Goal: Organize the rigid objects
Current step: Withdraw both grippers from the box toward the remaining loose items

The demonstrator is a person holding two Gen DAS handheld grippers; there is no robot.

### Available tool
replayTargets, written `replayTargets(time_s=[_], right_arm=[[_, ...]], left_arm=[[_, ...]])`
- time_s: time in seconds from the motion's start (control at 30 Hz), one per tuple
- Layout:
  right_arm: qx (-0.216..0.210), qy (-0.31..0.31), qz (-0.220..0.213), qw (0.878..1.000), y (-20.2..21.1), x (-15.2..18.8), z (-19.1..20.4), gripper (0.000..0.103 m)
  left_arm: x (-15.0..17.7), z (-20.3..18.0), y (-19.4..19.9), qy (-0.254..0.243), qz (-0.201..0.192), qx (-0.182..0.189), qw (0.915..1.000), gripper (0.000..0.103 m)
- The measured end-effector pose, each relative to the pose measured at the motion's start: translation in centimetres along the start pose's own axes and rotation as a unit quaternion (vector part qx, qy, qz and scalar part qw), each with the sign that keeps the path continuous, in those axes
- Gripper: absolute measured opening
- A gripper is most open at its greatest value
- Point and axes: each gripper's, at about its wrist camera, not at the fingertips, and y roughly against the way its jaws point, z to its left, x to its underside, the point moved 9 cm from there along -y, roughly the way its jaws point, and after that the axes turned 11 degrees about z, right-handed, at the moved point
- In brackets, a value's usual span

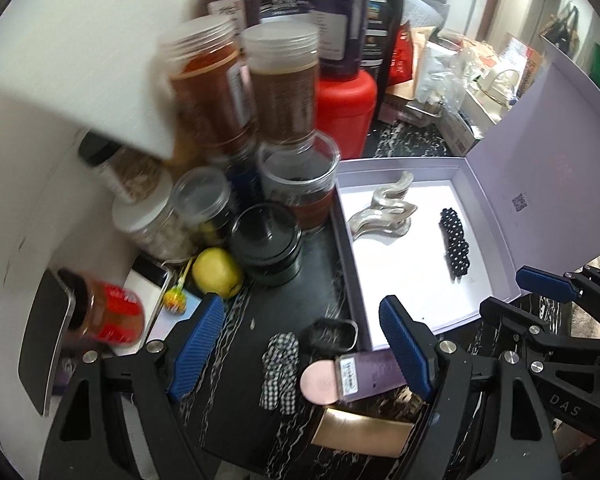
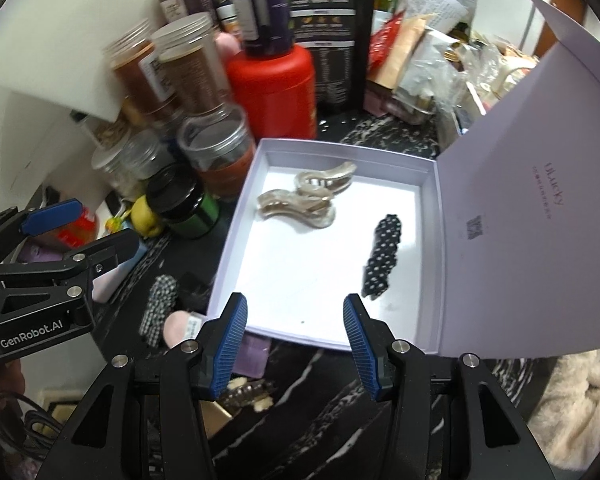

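Looking down: we see a dark marbled bench point(image 1: 268, 320) crowded with jars and a pale lilac box point(image 2: 236, 216) whose lid stands open.
Left hand-held gripper point(image 1: 302, 344): we see its blue pads spread wide with nothing between them, hovering over small items on the bench beside the box.
Right hand-held gripper point(image 2: 296, 344): we see it partly open and empty, poised over the near edge of the box.
Pearly claw clip point(image 2: 304, 200): we find it lying inside the box, toward the far side.
Black dotted clip point(image 2: 382, 256): we find it inside the box too, near the lid side, well apart from the pearly one.
Checked clip point(image 1: 280, 372): we see it on the bench outside the box, under the left hand-held gripper.
Pink round compact point(image 1: 320, 380): just beside the checked clip, touching a lilac carton point(image 1: 374, 372).
Black oval case point(image 1: 334, 334): on the bench, near the box's wall.
Gold flat piece point(image 1: 364, 432): close under the left hand-held gripper; we cannot tell what it is.
Yellow fruit point(image 1: 218, 272): near a black-lidded jar point(image 1: 266, 244).
Red bottle point(image 2: 276, 88): behind the box, among blurred jars.
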Motion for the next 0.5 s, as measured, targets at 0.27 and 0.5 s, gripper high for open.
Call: replayTargets(time_s=[0.27,0.5], right_arm=[[-0.007,0.032,0.004,0.999,-0.5,0.9,2.6,0.05],[-0.013,0.06,0.008,0.998,-0.9,2.0,5.1,0.05]], left_arm=[[2.6,2.3,0.6,0.031,0.0,-0.008,0.9995,0.08],[5.1,4.1,0.8,0.061,0.004,-0.014,0.998,0.08]])
